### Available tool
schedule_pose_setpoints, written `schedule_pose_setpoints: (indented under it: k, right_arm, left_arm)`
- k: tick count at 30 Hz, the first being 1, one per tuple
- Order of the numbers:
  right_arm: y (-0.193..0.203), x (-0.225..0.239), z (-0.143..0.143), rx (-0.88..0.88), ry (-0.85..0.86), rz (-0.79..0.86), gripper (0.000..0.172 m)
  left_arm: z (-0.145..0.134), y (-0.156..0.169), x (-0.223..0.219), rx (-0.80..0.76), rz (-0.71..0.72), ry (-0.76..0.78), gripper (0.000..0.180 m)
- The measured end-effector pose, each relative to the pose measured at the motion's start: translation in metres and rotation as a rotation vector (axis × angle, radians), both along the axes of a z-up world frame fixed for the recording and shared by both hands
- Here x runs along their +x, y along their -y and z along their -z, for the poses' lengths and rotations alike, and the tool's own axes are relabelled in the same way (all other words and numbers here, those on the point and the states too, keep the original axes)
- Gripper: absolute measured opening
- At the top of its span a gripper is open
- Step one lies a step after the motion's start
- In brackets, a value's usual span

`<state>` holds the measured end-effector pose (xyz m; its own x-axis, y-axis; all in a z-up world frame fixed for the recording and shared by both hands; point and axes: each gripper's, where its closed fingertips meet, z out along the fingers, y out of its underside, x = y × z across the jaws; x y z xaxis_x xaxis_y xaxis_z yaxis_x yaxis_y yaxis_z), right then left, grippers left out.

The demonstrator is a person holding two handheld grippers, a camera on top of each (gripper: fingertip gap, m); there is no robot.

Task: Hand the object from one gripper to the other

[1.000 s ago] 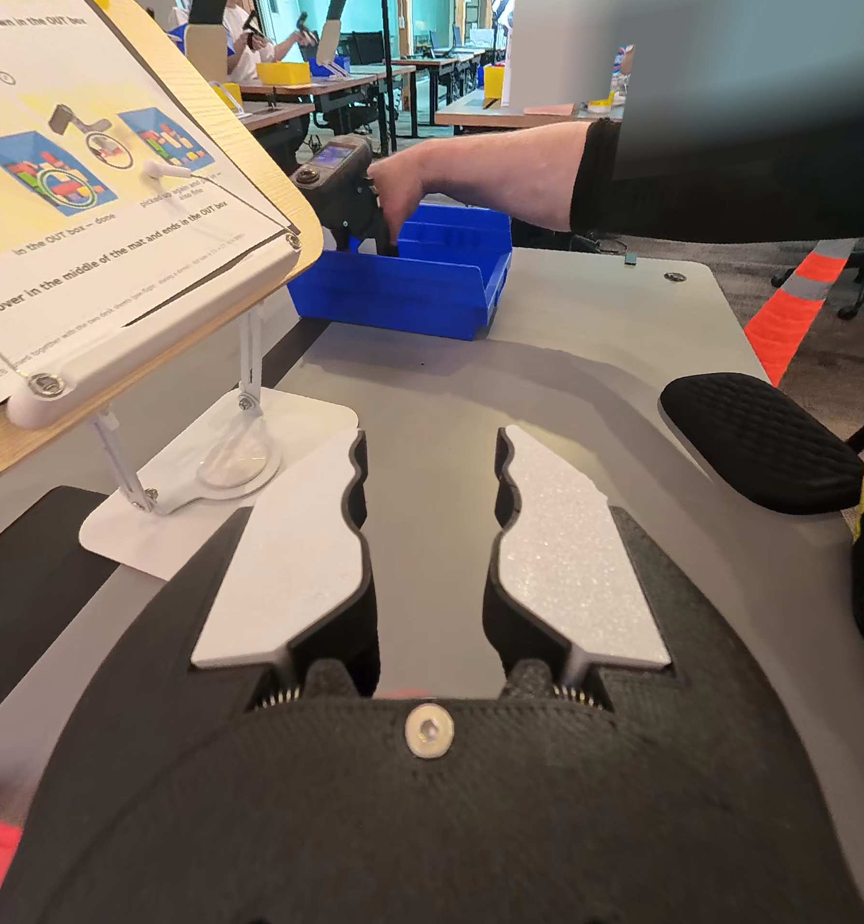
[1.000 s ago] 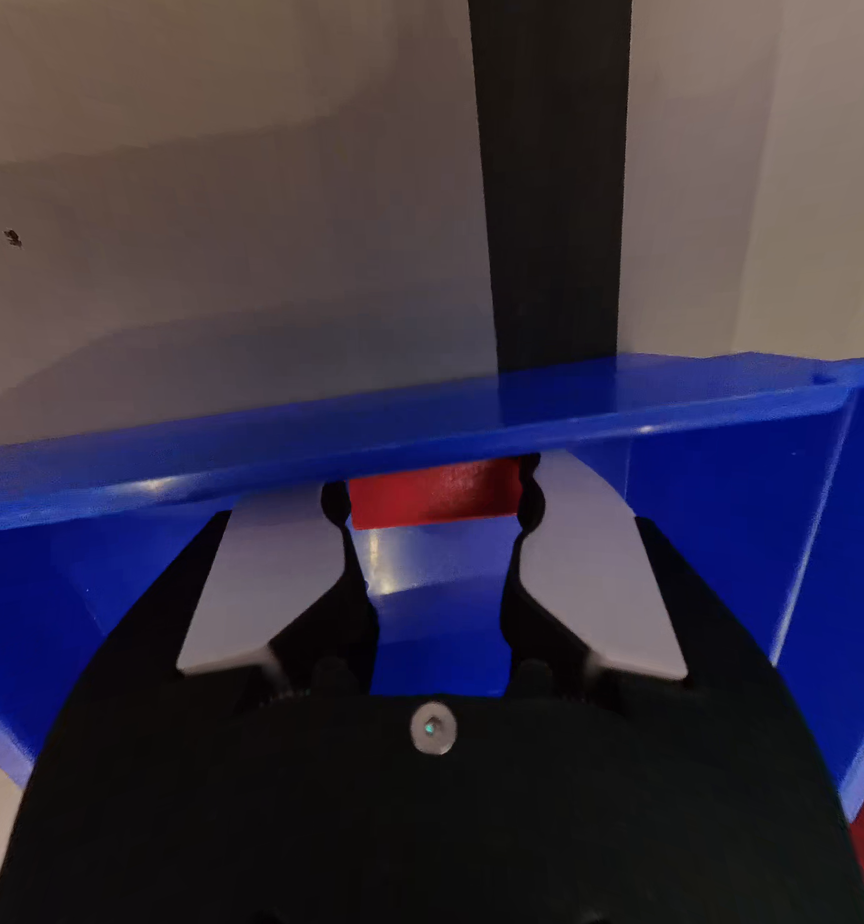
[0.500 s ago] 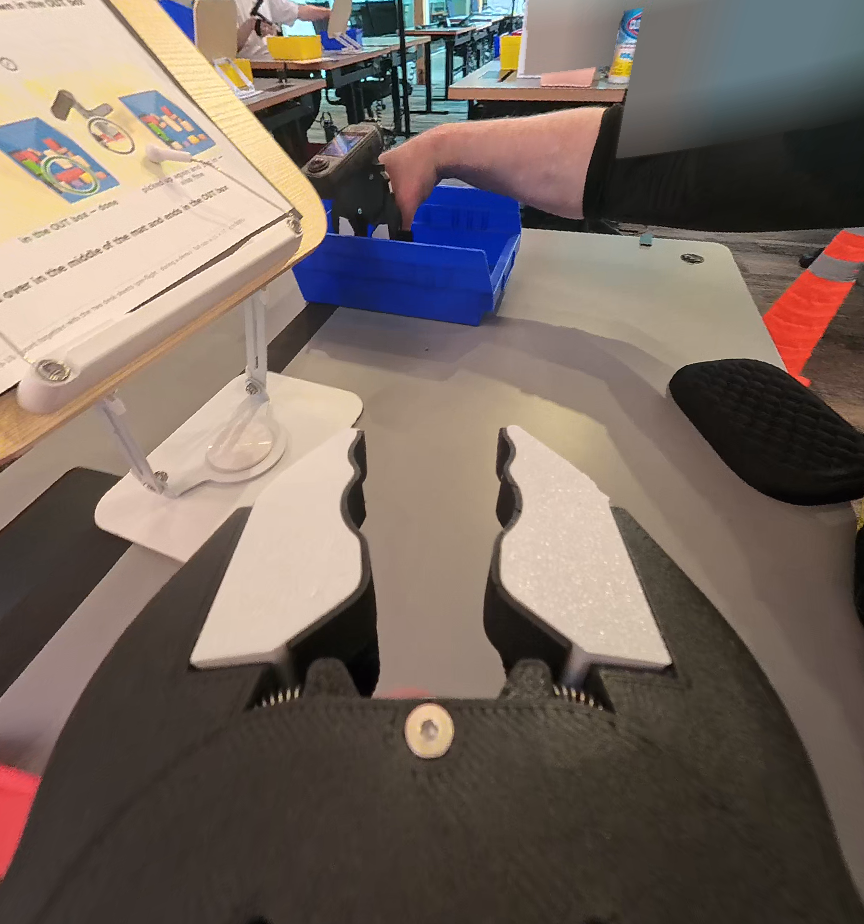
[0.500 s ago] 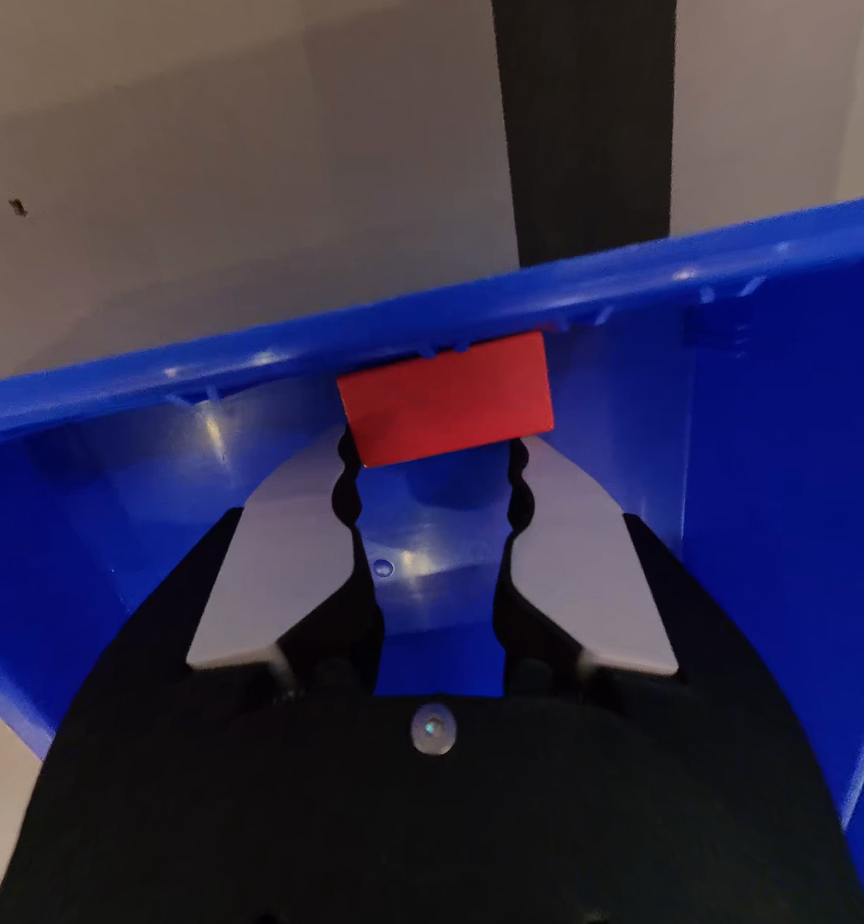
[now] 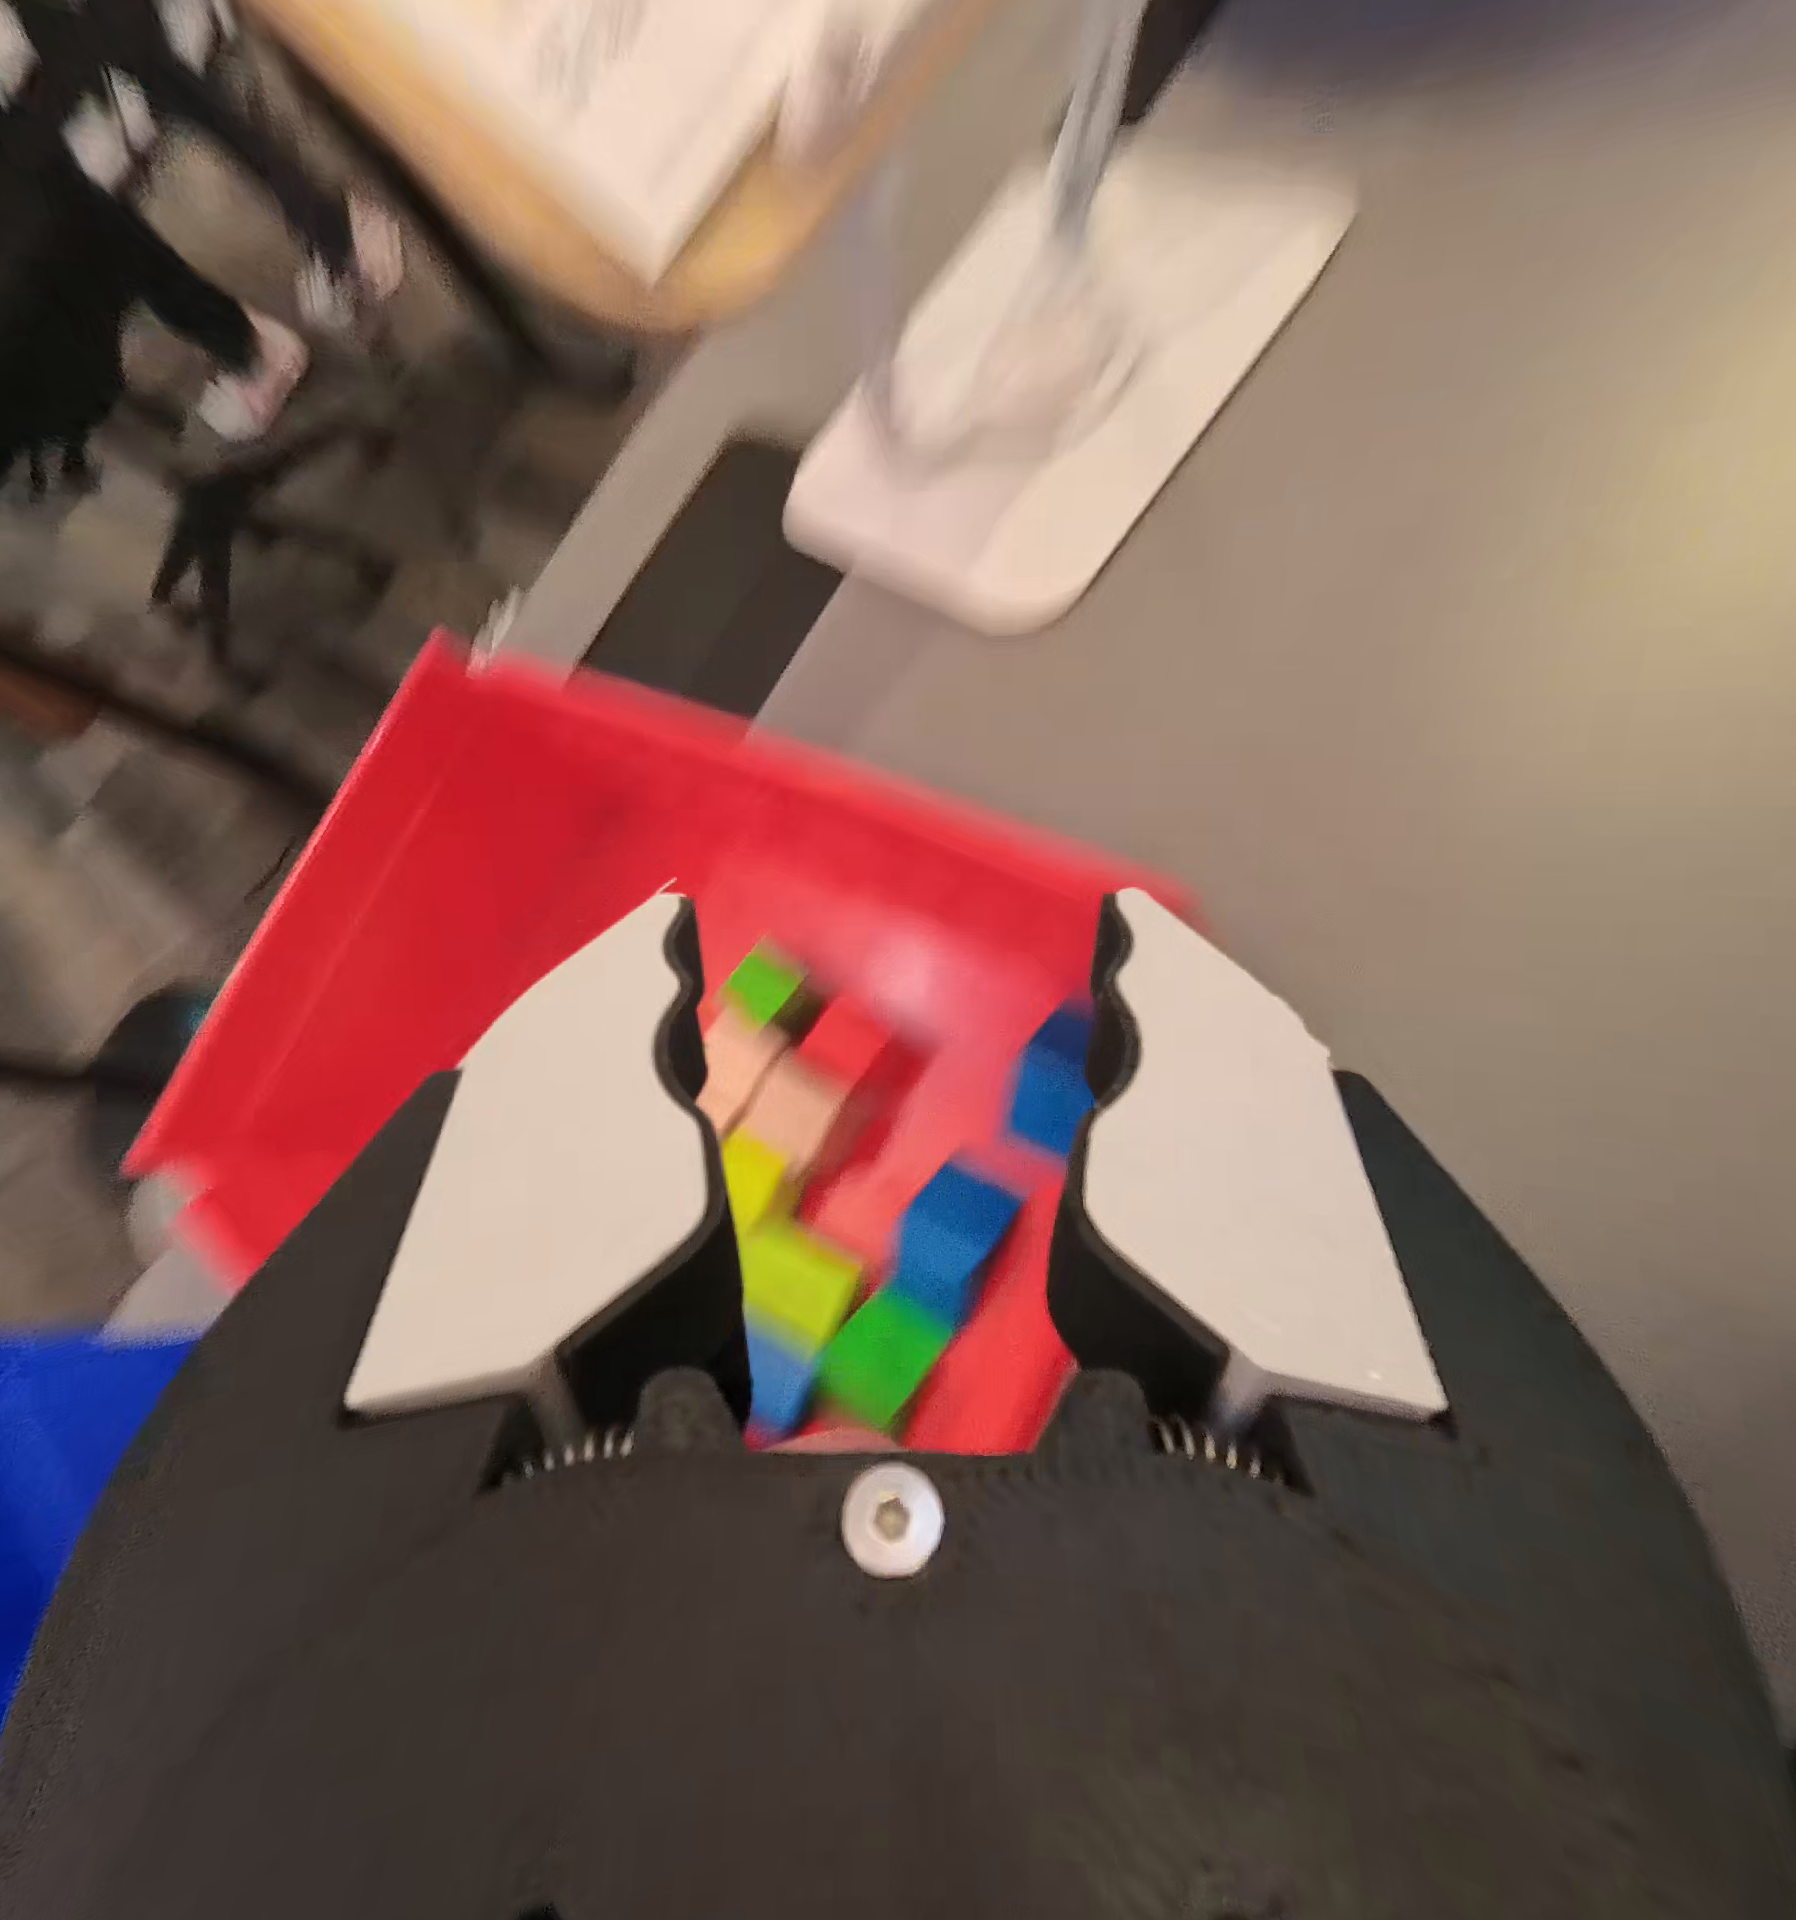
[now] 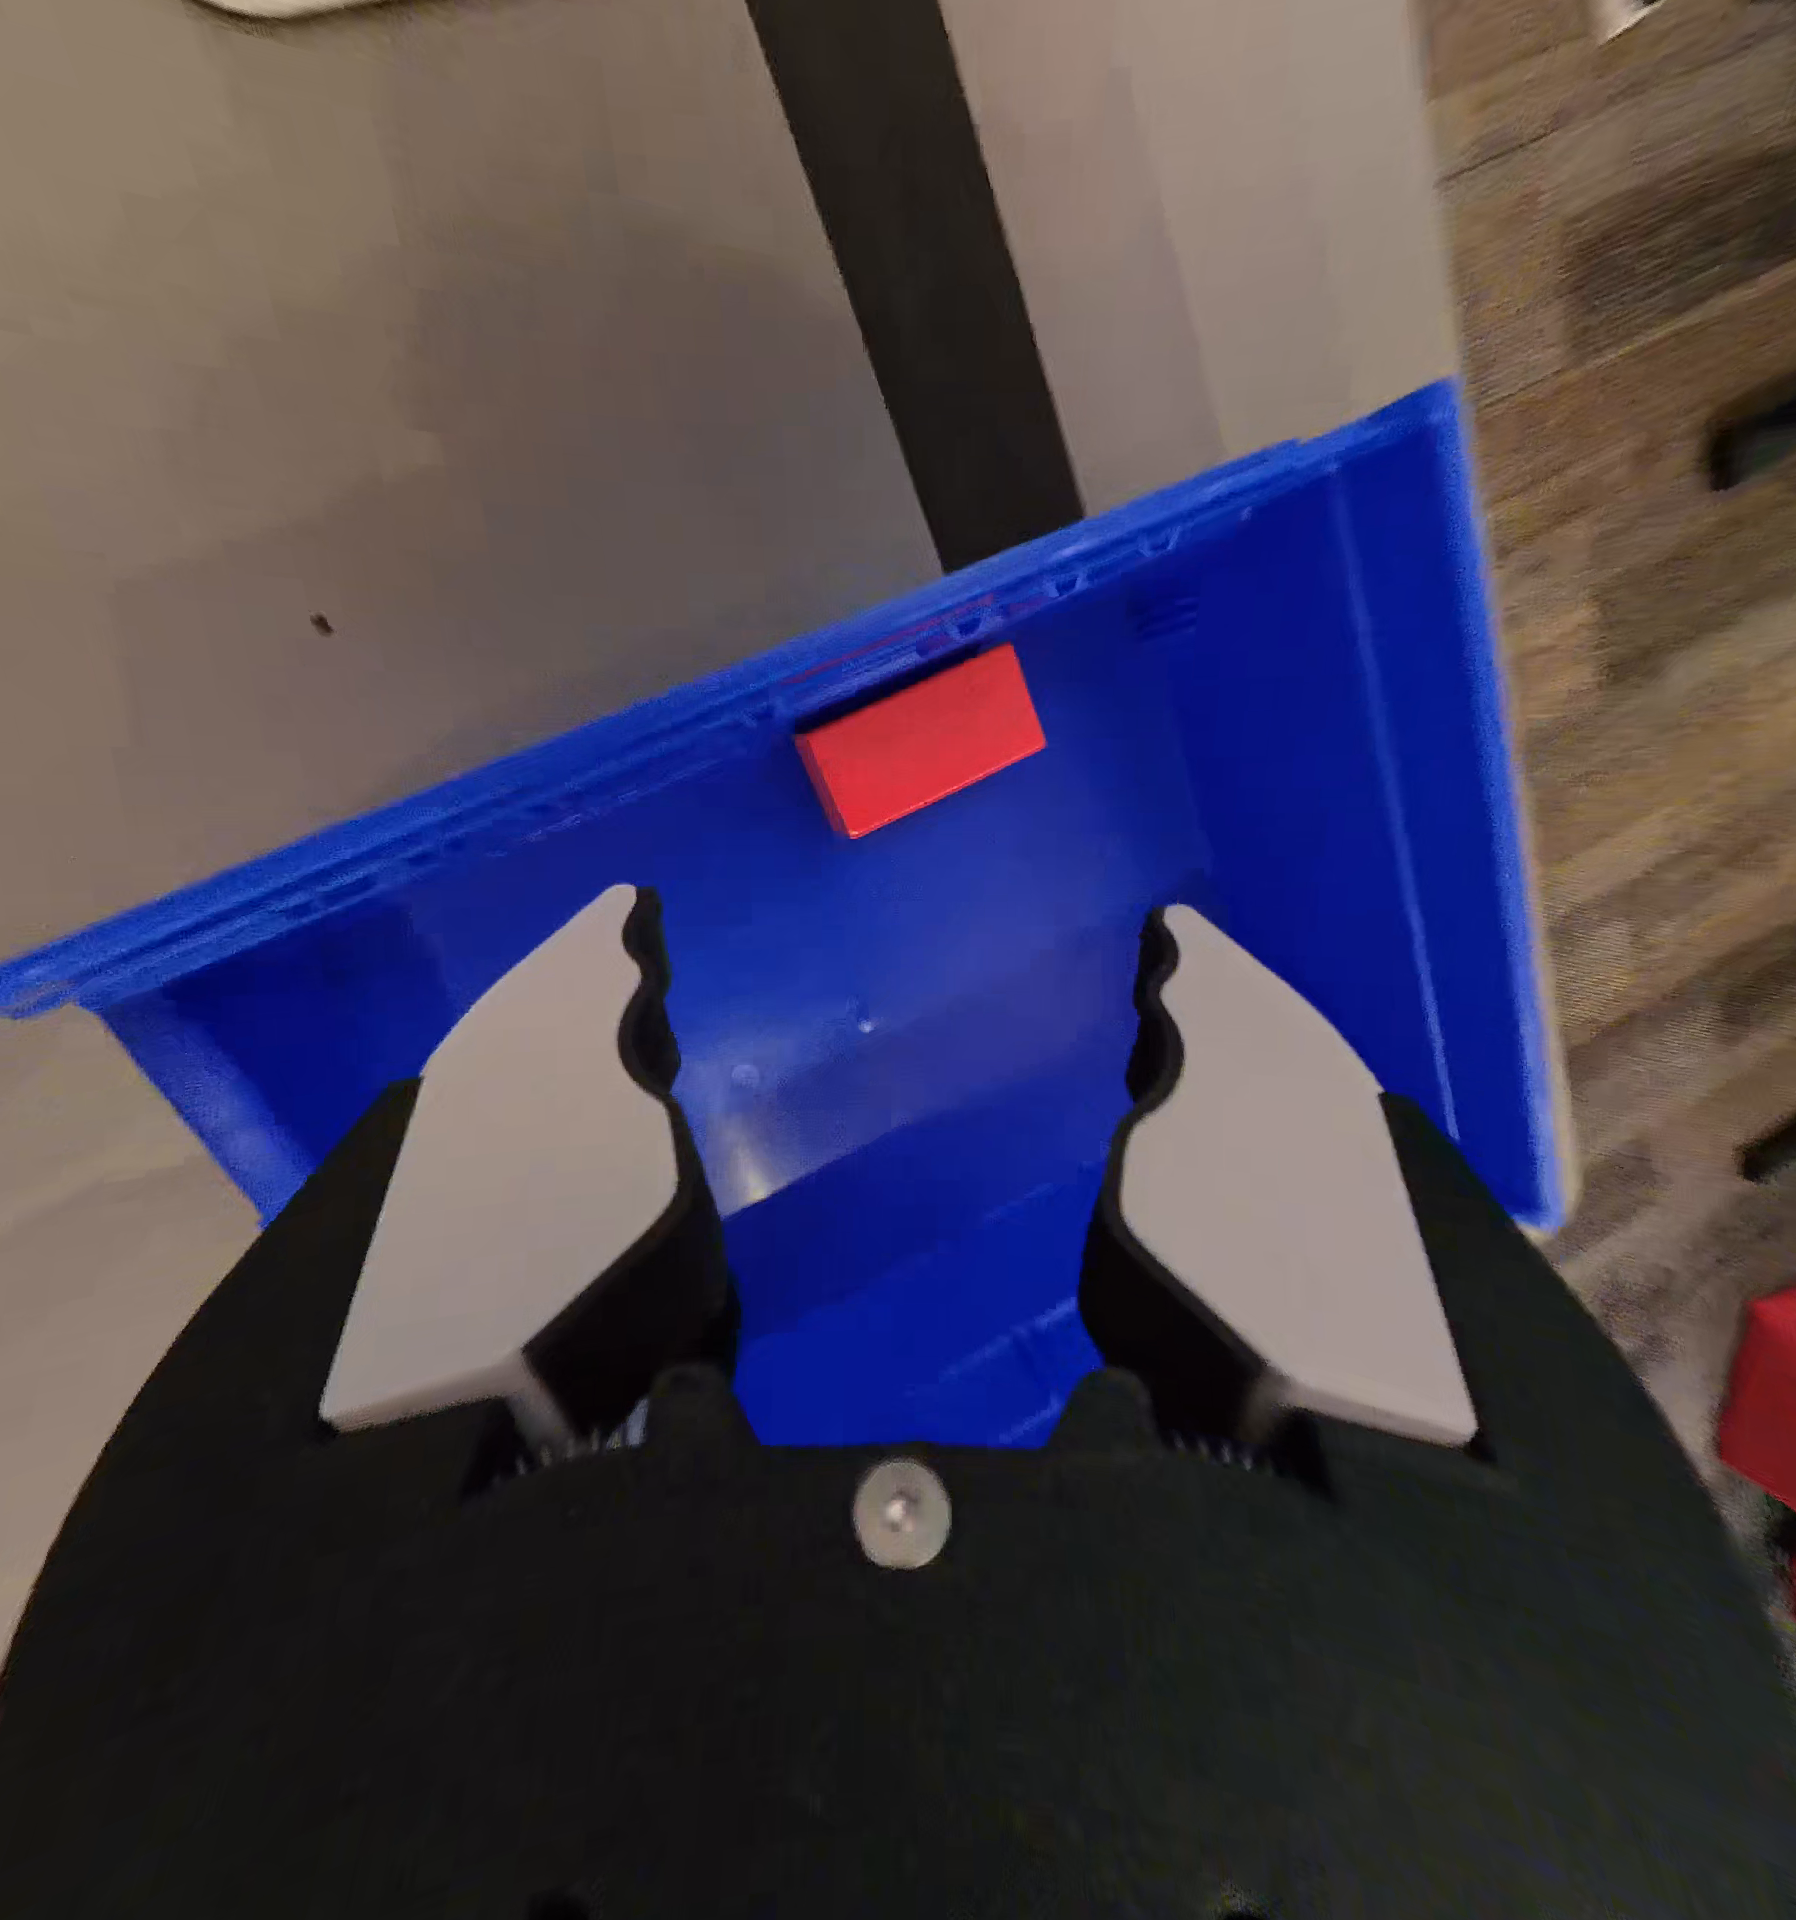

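Observation:
A red block (image 6: 920,736) lies on the floor of the blue bin (image 6: 1393,831), against its far wall. My right gripper (image 6: 894,935) hangs above the bin, wide open and empty, with the block clear ahead of its fingertips. My left gripper (image 5: 894,935) is open and empty over a red bin (image 5: 520,831) that holds several coloured blocks (image 5: 873,1226): green, yellow, blue, red and tan. The left wrist view is blurred by motion.
A white stand base (image 5: 1070,416) sits on the grey table (image 5: 1496,831) beyond the red bin. A black strip (image 6: 904,260) runs across the table behind the blue bin. The table edge and the wood floor (image 6: 1683,520) lie right of it.
My right gripper let go of the red block in the blue bin, opened wide and drew back. My left gripper swung left and down over the red bin and opened wider.

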<state>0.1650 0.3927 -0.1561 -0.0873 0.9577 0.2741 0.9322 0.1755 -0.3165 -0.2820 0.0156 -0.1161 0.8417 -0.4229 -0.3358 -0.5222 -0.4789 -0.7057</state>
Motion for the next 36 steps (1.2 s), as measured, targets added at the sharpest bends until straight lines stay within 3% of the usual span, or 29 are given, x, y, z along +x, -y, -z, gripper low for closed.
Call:
schedule_pose_setpoints:
  k: [4,10,16,22,32,36]
  right_arm:
    - [0.037,-0.005,-0.027,0.093,-0.072,-0.014,0.079]
    - [0.087,-0.014,-0.034,0.123,-0.110,-0.049,0.079]
    - [0.116,-0.020,-0.022,0.112,-0.080,-0.087,0.080]
    - [0.131,-0.032,-0.018,0.129,-0.052,-0.133,0.081]
    - [0.145,-0.051,-0.025,0.128,-0.090,-0.189,0.081]
    - [0.148,-0.053,-0.022,0.123,-0.092,-0.200,0.081]
  left_arm:
    - [0.022,-0.024,-0.059,-0.144,-0.001,-0.181,0.072]
    - [0.080,-0.056,-0.133,-0.462,0.115,-0.433,0.075]
    - [0.115,-0.072,-0.147,-0.581,0.172,-0.373,0.073]
    - [0.118,-0.081,-0.157,-0.622,0.156,-0.310,0.069]
    - [0.136,-0.061,-0.162,-0.801,0.226,-0.383,0.077]
    - [0.135,-0.066,-0.160,-0.789,0.226,-0.383,0.065]
